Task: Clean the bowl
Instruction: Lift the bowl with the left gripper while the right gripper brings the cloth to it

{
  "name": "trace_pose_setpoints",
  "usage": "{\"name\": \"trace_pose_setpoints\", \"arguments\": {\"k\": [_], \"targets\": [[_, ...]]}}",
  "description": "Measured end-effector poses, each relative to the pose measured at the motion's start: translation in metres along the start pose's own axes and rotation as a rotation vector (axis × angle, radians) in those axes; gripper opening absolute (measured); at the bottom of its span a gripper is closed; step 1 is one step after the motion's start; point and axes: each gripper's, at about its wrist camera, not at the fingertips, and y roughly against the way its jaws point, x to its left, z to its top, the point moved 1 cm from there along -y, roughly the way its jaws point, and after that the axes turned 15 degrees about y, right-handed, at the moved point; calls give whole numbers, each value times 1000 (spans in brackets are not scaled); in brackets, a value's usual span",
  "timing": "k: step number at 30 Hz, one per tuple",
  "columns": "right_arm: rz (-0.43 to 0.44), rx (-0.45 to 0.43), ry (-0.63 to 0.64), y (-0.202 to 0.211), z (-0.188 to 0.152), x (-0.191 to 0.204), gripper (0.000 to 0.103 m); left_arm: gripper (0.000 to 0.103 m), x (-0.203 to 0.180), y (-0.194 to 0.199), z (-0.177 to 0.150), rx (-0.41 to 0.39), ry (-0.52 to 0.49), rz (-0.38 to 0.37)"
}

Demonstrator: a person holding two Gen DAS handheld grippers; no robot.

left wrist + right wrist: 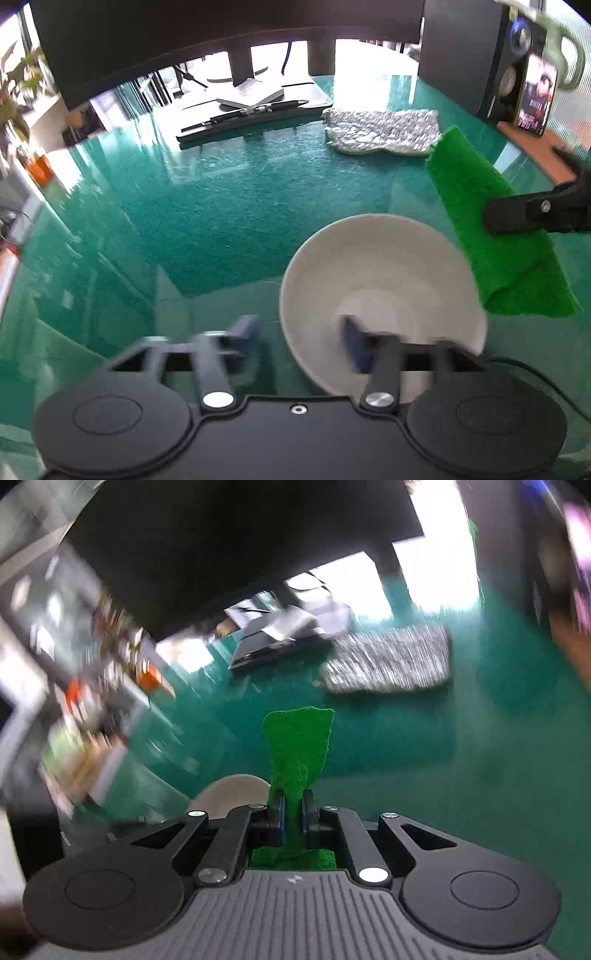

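A white bowl stands on the green table, just in front of my left gripper. That gripper is open; the bowl's near left rim lies between its blurred blue pads, which do not press on it. My right gripper is shut on a green scouring pad, which sticks out past its fingers. In the left wrist view the right gripper holds the scouring pad over the bowl's right rim. The right wrist view shows only an edge of the bowl, low and to the left.
A grey patterned cloth lies at the back of the table. Behind it are a black monitor base with pens, a speaker and an upright phone. A cable runs near the bowl.
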Motion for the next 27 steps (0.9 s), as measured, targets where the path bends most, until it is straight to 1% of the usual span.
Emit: {"name": "trace_pose_setpoints", "arguments": {"k": [1,2,3,4,7,8,11,13,15,19,24,27], "targets": [[50,9,-120,-3,-4,-19,8,50,1,0,1,7,13,-18],[75,18,-188,-6,-13,-30,8,34,1,-1,2,14,26,-35],[95,23,-247,-9,-21,-39,8,30,2,-1,2,22,39,-53],[115,27,-304,-12,-29,-48,8,23,0,-2,3,13,19,-41],[166,9,-403,-13,-49,-63,8,24,-4,-2,1,-7,-29,-26],[182,-1,-416,-12,-54,-67,8,25,-6,-2,0,-15,-49,-17],[227,-7,-412,-13,-57,-69,8,27,-18,0,-6,-52,-149,32],[258,5,-410,-20,-60,-70,8,27,-19,-1,-5,-48,-148,28],[264,14,-412,-26,-58,-70,8,27,-19,-2,-4,-47,-149,25],[253,9,-428,-47,-41,-73,8,27,-20,-3,-1,-33,-112,31],[318,-13,-390,-64,-10,-66,9,27,-18,-1,0,-15,-78,39],[330,-7,-373,-60,-9,-64,10,27,-16,-1,1,-5,-61,40]]}}
